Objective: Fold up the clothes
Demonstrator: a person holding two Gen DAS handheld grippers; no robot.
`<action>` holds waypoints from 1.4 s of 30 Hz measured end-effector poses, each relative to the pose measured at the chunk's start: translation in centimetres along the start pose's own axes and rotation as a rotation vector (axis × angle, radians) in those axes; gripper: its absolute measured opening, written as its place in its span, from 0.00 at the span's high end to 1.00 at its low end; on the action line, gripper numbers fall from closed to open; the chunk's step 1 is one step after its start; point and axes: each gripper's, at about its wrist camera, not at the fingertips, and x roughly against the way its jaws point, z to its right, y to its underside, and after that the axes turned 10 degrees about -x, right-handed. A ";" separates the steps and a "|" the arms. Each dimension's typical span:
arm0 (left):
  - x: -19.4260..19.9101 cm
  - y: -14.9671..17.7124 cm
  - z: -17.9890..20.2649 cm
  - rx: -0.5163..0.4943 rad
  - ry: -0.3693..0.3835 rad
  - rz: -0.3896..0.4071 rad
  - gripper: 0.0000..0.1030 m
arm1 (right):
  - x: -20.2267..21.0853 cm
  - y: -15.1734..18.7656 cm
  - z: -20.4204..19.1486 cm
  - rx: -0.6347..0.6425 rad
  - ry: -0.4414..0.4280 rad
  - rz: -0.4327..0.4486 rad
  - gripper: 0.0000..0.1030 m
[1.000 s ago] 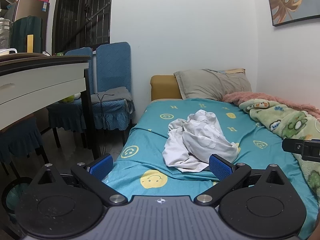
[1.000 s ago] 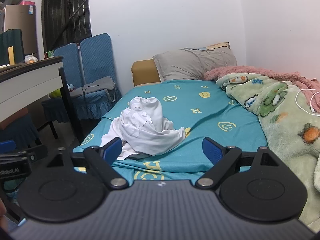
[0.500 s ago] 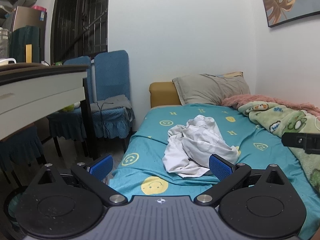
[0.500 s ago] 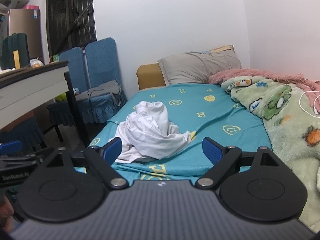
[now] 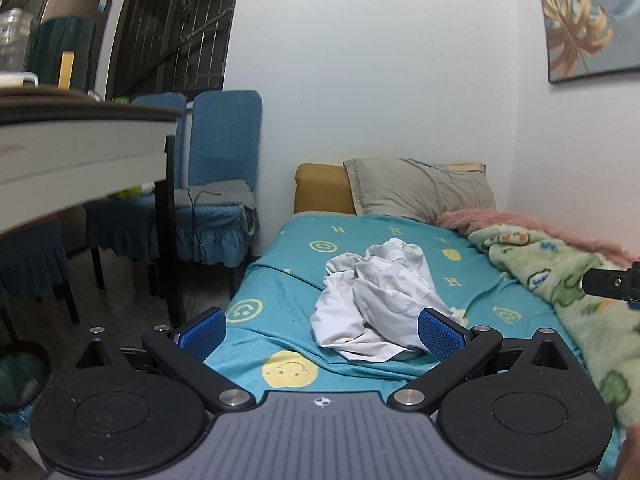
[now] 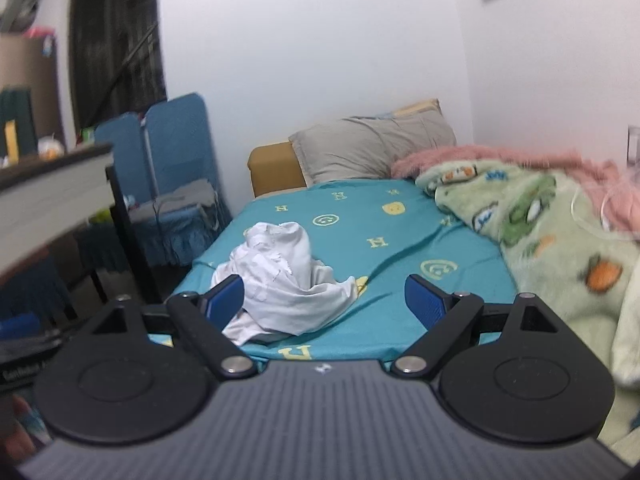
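A crumpled white garment [image 5: 380,300] lies in a heap on the teal smiley-print bed sheet [image 5: 280,312], near the bed's foot. It also shows in the right wrist view [image 6: 284,276]. My left gripper [image 5: 322,330] is open and empty, held short of the garment at the bed's foot. My right gripper [image 6: 324,300] is open and empty, with the garment ahead and to its left. The tip of the right gripper [image 5: 612,284] shows at the right edge of the left wrist view.
A green cartoon blanket [image 6: 540,232] and pink blanket [image 6: 500,160] cover the bed's right side. A grey pillow [image 5: 420,190] lies at the head. A white desk [image 5: 80,160] and blue covered chairs [image 5: 224,168] stand to the left of the bed.
Both grippers have tilted upward and shifted slightly, so the bed and garment sit lower in view. Both stay open; the garment has not moved.
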 end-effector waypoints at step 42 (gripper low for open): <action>-24.4 -1.7 17.4 -0.267 0.321 -0.133 0.94 | -11.5 -1.9 11.4 -0.379 0.132 -0.049 0.14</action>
